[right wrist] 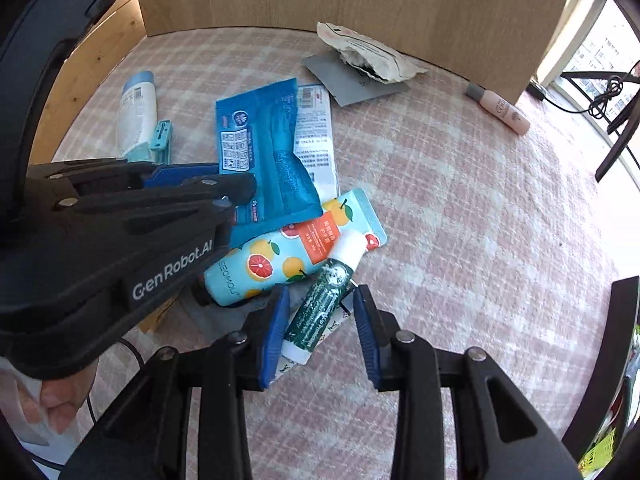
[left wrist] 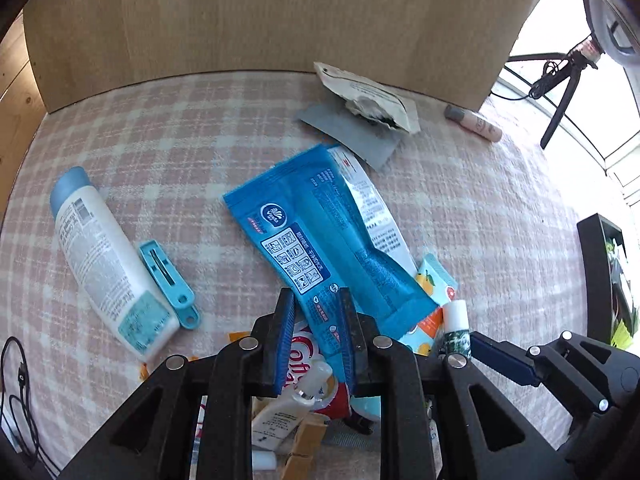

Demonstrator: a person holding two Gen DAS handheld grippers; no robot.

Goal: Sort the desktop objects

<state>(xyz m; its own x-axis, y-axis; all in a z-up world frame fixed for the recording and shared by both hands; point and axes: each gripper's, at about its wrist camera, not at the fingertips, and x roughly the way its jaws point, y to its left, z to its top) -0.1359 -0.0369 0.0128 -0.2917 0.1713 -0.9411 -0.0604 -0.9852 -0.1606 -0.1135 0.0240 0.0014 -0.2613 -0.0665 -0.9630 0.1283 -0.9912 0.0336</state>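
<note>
A blue wipes packet (left wrist: 320, 236) lies on the checked cloth; its near end sits between the blue pads of my left gripper (left wrist: 316, 312), which grips it. The packet (right wrist: 264, 152) and left gripper (right wrist: 228, 196) also show in the right wrist view. My right gripper (right wrist: 320, 308) is open around a dark green tube with a white cap (right wrist: 324, 300), not touching it. The tube rests on a fruit-print tube (right wrist: 288, 248), seen too in the left wrist view (left wrist: 434, 280). The right gripper's finger (left wrist: 500, 356) shows at the lower right of the left view.
A white spray bottle (left wrist: 100, 260) and a teal clip (left wrist: 168, 276) lie left. A torn paper packet (left wrist: 368, 96) on a grey sheet (left wrist: 352, 132) and a pink tube (left wrist: 474, 122) lie at the back by the wooden wall. A red-white packet (left wrist: 304, 360), a small bottle and wooden pegs lie under my left gripper.
</note>
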